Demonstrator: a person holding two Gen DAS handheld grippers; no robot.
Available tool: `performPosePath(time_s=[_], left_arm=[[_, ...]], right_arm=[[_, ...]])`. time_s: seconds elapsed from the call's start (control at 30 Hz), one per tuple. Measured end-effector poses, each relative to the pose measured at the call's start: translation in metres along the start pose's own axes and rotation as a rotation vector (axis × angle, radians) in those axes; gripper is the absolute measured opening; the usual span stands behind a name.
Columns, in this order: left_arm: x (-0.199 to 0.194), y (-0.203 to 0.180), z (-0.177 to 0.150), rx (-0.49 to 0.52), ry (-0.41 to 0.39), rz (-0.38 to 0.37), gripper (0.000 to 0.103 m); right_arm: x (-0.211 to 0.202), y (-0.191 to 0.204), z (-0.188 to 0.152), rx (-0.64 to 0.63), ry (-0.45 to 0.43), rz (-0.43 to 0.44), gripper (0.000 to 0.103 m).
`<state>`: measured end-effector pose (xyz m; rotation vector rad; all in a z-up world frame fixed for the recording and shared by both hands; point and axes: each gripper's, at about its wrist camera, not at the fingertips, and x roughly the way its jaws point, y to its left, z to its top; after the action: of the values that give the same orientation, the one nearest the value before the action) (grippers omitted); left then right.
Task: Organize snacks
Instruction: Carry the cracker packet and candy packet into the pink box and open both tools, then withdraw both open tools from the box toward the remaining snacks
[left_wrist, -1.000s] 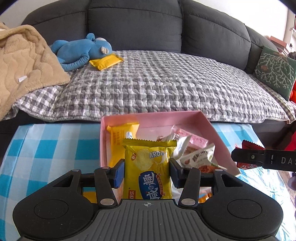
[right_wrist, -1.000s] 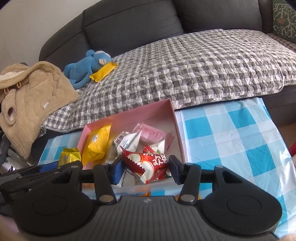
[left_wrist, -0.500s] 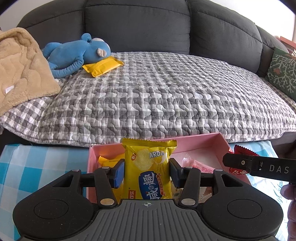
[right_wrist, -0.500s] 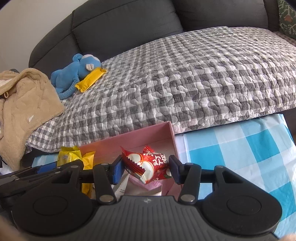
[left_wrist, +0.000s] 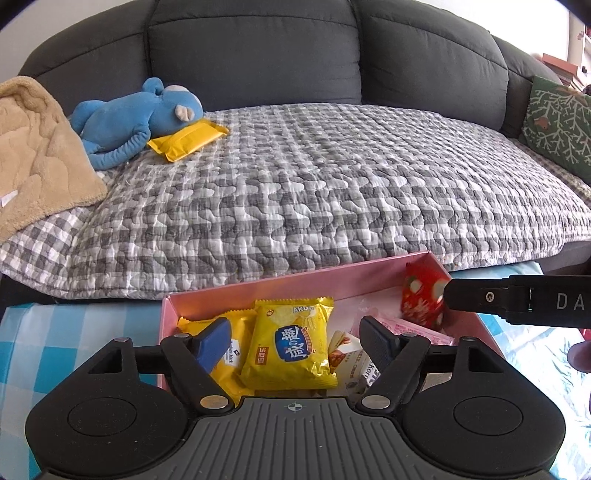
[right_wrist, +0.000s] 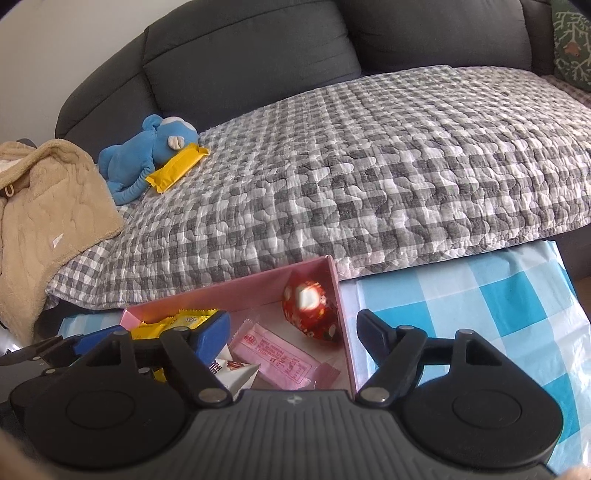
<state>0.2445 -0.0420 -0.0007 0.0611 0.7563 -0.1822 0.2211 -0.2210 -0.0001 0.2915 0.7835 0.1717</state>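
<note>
Both grippers' jaws are opening, pads clear of the snacks, over the pink box (left_wrist: 280, 291). The left gripper (left_wrist: 295, 341) frees a yellow chip packet (left_wrist: 291, 341); the right gripper (right_wrist: 293, 334) frees a red packet (right_wrist: 310, 310), which leans on the wall and may topple.

sofa (left_wrist: 258, 48): dark grey, top of frame | quilt (left_wrist: 332, 192): grey checked, centre | blue plush toy (left_wrist: 136, 114): upper left | beige blanket (left_wrist: 33, 147): left edge | green cushion (left_wrist: 557, 122): upper right | blue checked cloth (right_wrist: 498, 314): lower right

left gripper (left_wrist: 293, 338) fingers opening, right gripper (right_wrist: 293, 332) fingers opening
</note>
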Motion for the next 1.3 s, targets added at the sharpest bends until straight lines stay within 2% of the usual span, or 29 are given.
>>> performPosePath(time_s=[0.43, 0.77, 1.3], left_arm=[[-0.040, -0.001, -0.023, 0.006, 0.017, -0.005, 0.082], [-0.076, -0.003, -0.049, 0.003, 0.016, -0.015, 0.086], [-0.123, -0.012, -0.103, 0.038, 0.059, -0.016, 0.092]], right_arm=[[-0.036, 0.002, -0.016, -0.029, 0.004, -0.038, 0.083], [-0.066, 0.010, -0.038, -0.049, 0.013, -0.038, 0.087], [-0.103, 0.031, -0.088, -0.154, 0.033, -0.065, 0.098]])
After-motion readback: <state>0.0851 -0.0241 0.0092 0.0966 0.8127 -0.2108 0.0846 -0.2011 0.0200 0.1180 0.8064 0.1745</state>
